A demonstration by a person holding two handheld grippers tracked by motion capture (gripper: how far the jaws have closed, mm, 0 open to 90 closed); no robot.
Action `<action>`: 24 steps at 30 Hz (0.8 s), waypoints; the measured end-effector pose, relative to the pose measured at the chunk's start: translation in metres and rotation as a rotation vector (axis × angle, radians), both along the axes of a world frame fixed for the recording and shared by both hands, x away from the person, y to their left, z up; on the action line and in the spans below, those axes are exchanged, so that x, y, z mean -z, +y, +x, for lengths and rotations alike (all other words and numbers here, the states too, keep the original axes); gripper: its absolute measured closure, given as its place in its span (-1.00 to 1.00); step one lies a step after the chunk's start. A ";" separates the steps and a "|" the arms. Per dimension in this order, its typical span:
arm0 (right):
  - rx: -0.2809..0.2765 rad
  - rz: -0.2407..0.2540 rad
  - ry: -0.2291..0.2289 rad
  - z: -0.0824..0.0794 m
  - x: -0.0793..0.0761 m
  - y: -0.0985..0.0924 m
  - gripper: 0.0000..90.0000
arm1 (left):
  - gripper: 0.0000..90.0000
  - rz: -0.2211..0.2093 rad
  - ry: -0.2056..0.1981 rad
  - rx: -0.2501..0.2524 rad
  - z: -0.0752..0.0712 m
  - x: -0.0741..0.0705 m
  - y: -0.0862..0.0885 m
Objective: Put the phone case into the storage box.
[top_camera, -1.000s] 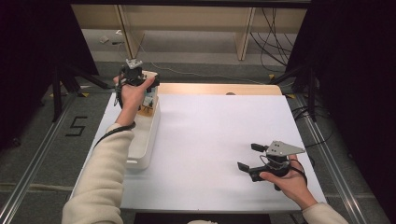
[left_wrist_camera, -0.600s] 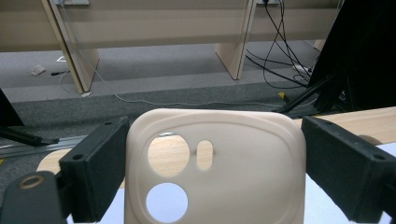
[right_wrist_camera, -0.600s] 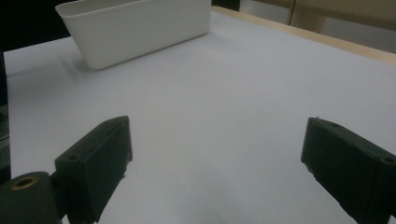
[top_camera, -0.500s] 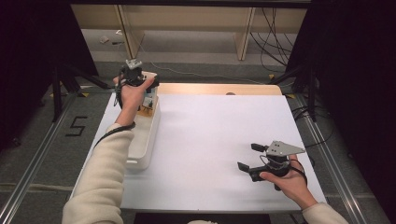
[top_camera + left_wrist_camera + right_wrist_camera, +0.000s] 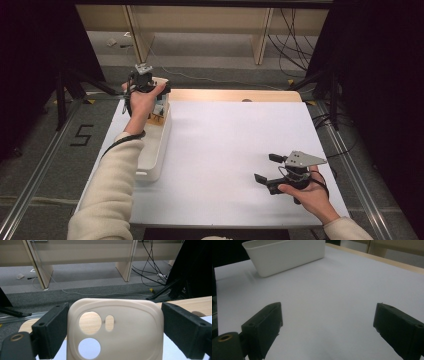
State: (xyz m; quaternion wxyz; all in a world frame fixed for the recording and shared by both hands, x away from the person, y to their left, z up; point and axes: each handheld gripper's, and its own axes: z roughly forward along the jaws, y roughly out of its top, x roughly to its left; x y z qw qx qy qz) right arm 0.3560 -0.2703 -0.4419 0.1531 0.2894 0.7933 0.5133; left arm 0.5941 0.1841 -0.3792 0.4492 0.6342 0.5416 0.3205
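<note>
The fingers (image 5: 51, 332) of the left gripper (image 5: 113, 337) stand on either side of a cream phone case (image 5: 113, 332), with the case between them. The left finger lies against the case's edge; at the right finger a thin gap may remain, so I cannot tell whether the grip is tight. The case stands upright, its camera cut-outs toward the left in the left gripper view, and pale wood and white table show through the holes.

In the high view the left gripper (image 5: 144, 82) is held at the far left corner of the table (image 5: 235, 145), above the far end of a white bin (image 5: 157, 150). The bin lies along the table's left edge, its long side running near to far. Small items lie in its far end, too small to tell apart.

The right gripper (image 5: 266, 168) is at the near right of the table, well apart from the bin, held in the person's hand (image 5: 310, 192) low over the white surface. Its fingers (image 5: 263, 330) are spread wide with nothing between them. In the right gripper view the bin (image 5: 284, 255) sits at the far left.
</note>
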 end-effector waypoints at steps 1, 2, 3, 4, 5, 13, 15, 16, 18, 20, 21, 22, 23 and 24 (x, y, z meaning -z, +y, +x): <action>0.000 0.000 0.000 0.000 0.000 0.000 -0.79 | -0.76 0.001 0.001 0.000 0.000 0.000 0.000; 0.001 0.000 0.000 0.000 0.000 0.000 -0.79 | -0.76 0.001 0.001 -0.001 0.000 0.000 0.000; 0.001 0.000 0.001 0.000 0.000 0.000 -0.79 | -0.76 -0.001 0.001 -0.002 0.000 0.001 0.000; 0.001 0.000 0.000 0.000 0.000 0.000 -0.79 | -0.76 0.000 0.000 -0.003 0.000 0.001 0.000; 0.000 0.001 -0.001 0.000 0.000 0.000 -0.79 | -0.76 0.000 0.000 -0.002 0.000 0.001 0.000; 0.000 0.000 0.001 0.000 0.000 0.000 -0.79 | -0.76 0.013 0.008 0.004 0.002 0.003 -0.002; 0.000 0.000 0.001 0.000 0.000 0.000 -0.79 | -0.76 0.014 0.011 0.003 0.002 0.004 -0.002; 0.000 0.000 0.001 0.000 0.000 0.000 -0.79 | -0.76 0.014 0.012 0.003 0.002 0.004 -0.002; 0.001 0.000 0.003 0.000 0.000 0.000 -0.79 | -0.76 0.013 0.012 0.001 0.002 0.004 -0.002; 0.001 0.000 0.003 0.000 0.000 0.000 -0.79 | -0.76 0.015 0.013 0.003 0.002 0.004 -0.002; 0.000 0.001 0.003 0.000 0.000 0.000 -0.79 | -0.76 0.017 0.013 0.004 0.002 0.005 -0.002; 0.000 0.000 0.003 0.000 0.000 0.000 -0.79 | -0.76 0.017 0.013 0.004 0.002 0.005 -0.003; 0.000 0.000 0.002 0.000 0.000 0.000 -0.79 | -0.76 0.018 0.014 0.004 0.002 0.005 -0.003; 0.000 0.000 0.002 0.000 0.000 0.000 -0.79 | -0.76 0.018 0.014 0.004 0.002 0.005 -0.003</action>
